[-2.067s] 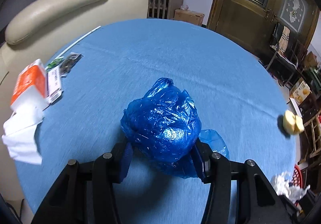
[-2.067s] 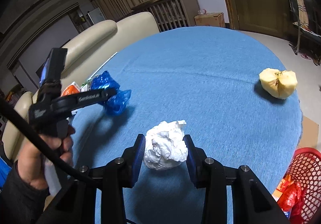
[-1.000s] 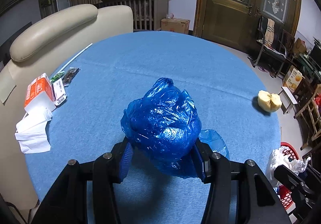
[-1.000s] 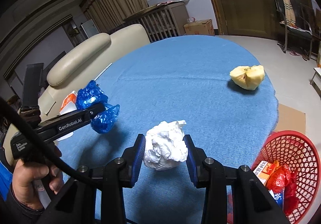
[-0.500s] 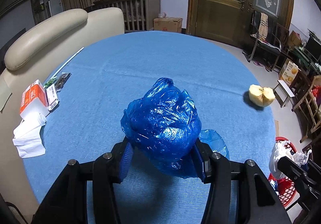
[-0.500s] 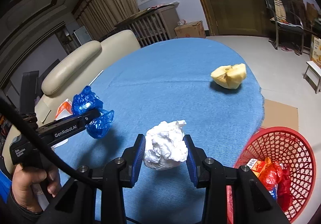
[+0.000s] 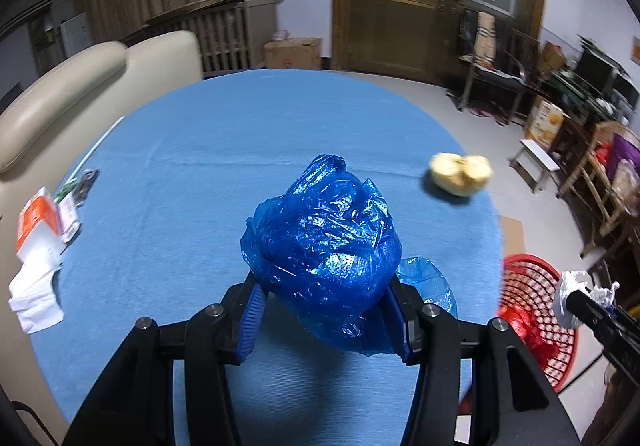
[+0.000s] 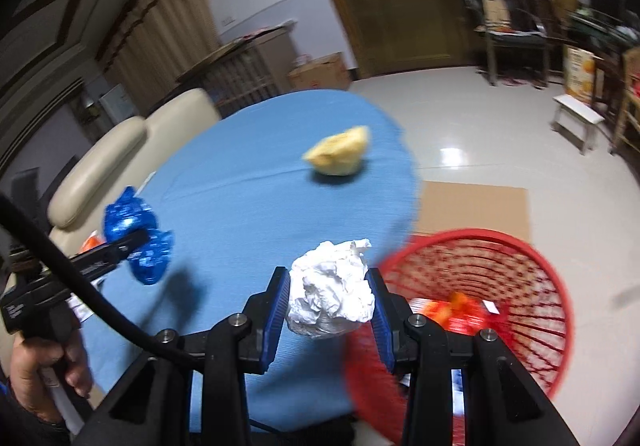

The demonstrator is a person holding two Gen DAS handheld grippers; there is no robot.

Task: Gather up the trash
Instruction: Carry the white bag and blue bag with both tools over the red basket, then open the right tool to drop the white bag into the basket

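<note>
**Both grippers loaded, red basket in view**

The left gripper (image 7: 326,320) has its jaws clamped on a crumpled blue plastic bag (image 7: 324,258), held above the near part of the round blue table (image 7: 224,150). The right gripper (image 8: 330,312) has its jaws clamped on a wad of white tissue paper (image 8: 330,288), which sits over the table's right edge, just beside the rim of the red mesh basket (image 8: 500,270) on the floor. The basket holds some orange and red wrappers. A cut, yellowish apple (image 7: 460,174) lies on the table near its right edge, well apart from both grippers. At the table's left edge lie an orange-and-white carton (image 7: 34,224) and a white napkin (image 7: 36,292). A cream sofa (image 7: 60,90) stands behind that edge.
</note>
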